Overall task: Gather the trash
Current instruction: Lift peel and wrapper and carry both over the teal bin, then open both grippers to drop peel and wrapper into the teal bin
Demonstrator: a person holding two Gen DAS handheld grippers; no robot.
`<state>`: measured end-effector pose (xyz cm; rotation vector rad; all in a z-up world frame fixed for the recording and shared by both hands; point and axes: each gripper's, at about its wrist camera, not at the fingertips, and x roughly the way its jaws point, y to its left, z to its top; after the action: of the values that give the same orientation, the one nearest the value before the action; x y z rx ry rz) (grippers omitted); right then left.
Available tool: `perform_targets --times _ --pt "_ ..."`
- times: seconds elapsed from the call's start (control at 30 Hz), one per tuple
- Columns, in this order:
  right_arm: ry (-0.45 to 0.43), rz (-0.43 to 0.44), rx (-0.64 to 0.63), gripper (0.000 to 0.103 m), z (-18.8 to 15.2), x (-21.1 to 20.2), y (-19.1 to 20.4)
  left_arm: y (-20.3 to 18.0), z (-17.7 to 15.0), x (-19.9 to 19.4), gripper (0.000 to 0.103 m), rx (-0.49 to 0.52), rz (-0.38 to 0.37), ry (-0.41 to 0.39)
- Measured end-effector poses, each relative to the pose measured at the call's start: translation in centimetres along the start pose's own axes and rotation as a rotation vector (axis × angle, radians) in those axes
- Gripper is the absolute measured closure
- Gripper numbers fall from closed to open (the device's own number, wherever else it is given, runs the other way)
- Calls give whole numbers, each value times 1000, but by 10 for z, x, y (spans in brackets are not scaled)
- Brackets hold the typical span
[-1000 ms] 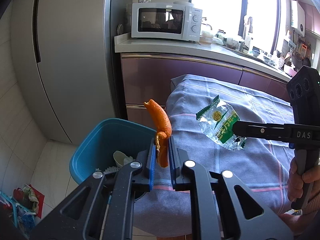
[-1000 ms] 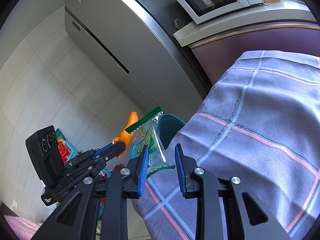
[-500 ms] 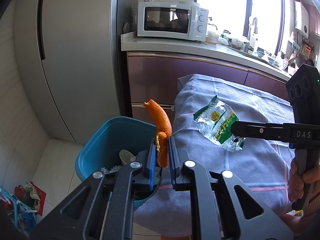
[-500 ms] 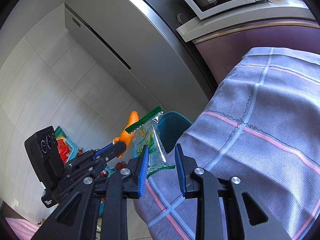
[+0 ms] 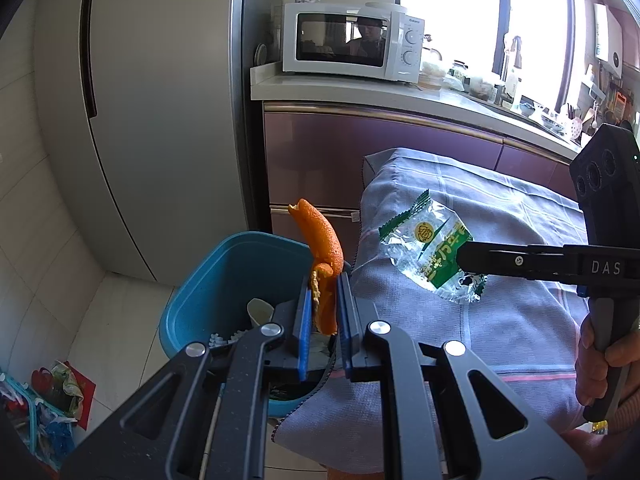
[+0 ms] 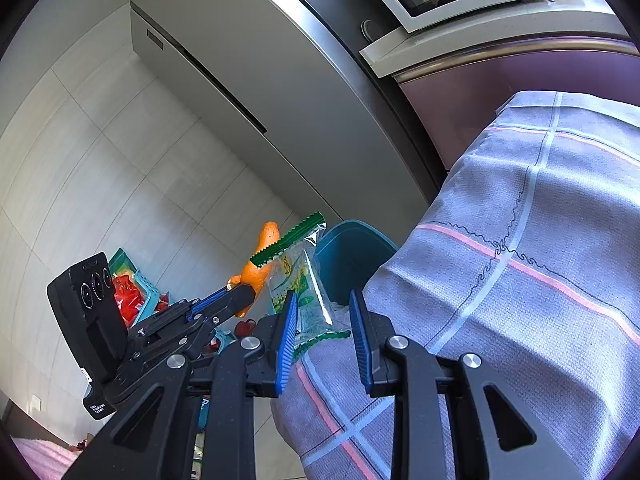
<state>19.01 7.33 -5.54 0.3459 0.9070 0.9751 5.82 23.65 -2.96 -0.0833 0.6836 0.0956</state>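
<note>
The left gripper (image 5: pixel 323 312) pinches an orange peel (image 5: pixel 325 256) upright between its blue pads, above the near rim of the teal bin (image 5: pixel 224 280). Just beside it, the right gripper (image 6: pixel 323 336) holds a clear green-edged wrapper (image 6: pixel 304 280) against one pad, clear of the other, over the cloth-covered bench (image 5: pixel 500 320). Beyond stand a microwave (image 5: pixel 352 48) and a fridge (image 5: pixel 160 120).
</note>
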Motion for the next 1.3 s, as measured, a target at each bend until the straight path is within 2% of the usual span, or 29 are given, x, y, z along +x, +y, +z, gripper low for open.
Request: perform_targets --times 0.73,1.3 --pt "32 16 -5 78 6 18 1 8 -2 6 91 -18 33 10" --pt "53 -3 -21 78 9 35 10 20 -6 22 91 -41 63 35"
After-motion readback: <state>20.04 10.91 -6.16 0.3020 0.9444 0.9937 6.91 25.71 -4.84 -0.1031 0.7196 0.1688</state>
